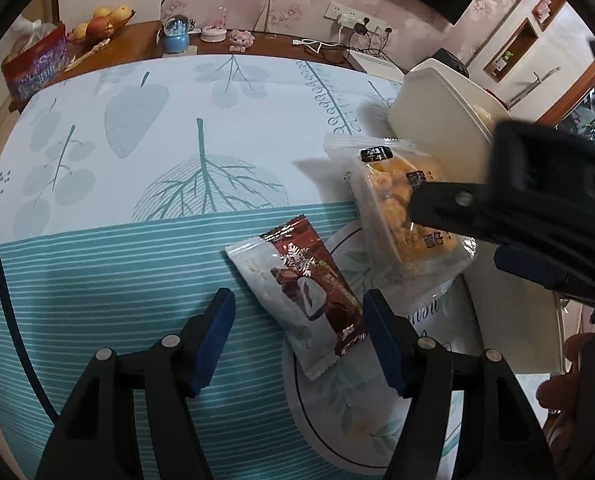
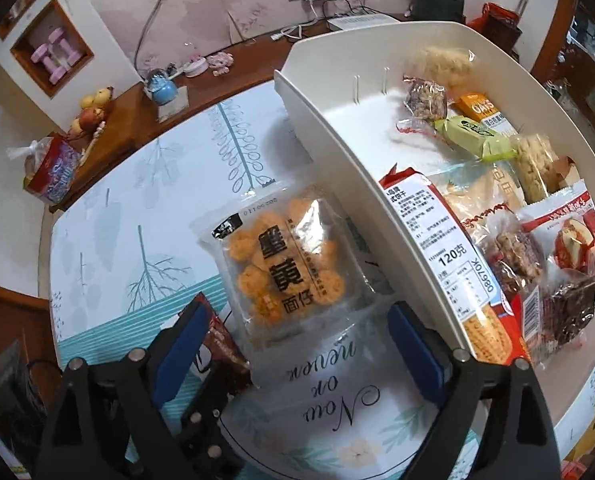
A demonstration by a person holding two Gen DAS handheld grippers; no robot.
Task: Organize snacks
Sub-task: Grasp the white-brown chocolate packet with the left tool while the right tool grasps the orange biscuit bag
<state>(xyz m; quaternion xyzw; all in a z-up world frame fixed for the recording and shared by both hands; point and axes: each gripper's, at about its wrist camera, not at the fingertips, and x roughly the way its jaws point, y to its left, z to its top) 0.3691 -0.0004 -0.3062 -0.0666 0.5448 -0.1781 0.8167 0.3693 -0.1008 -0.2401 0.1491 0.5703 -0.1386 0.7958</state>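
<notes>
A brown-and-white chocolate snack packet (image 1: 297, 296) lies flat, half on the tablecloth and half on a round printed plate (image 1: 337, 420). My left gripper (image 1: 299, 344) stands open over its near end, and neither pad presses on it. A clear packet of yellow puffs (image 2: 281, 256) lies tilted by the outer wall of a white bin (image 2: 337, 160), with its near end on the plate (image 2: 337, 408). My right gripper (image 2: 297, 348) is wide open around that near end without touching it. Several wrapped snacks fill the bin.
A leaf-patterned tablecloth (image 1: 157, 152) covers the table to the left. Behind it a wooden sideboard (image 1: 137, 40) carries a fruit bowl, a blue globe, a red-and-blue box (image 1: 37, 68) and cables. A person's hand (image 1: 557, 392) shows at the right edge.
</notes>
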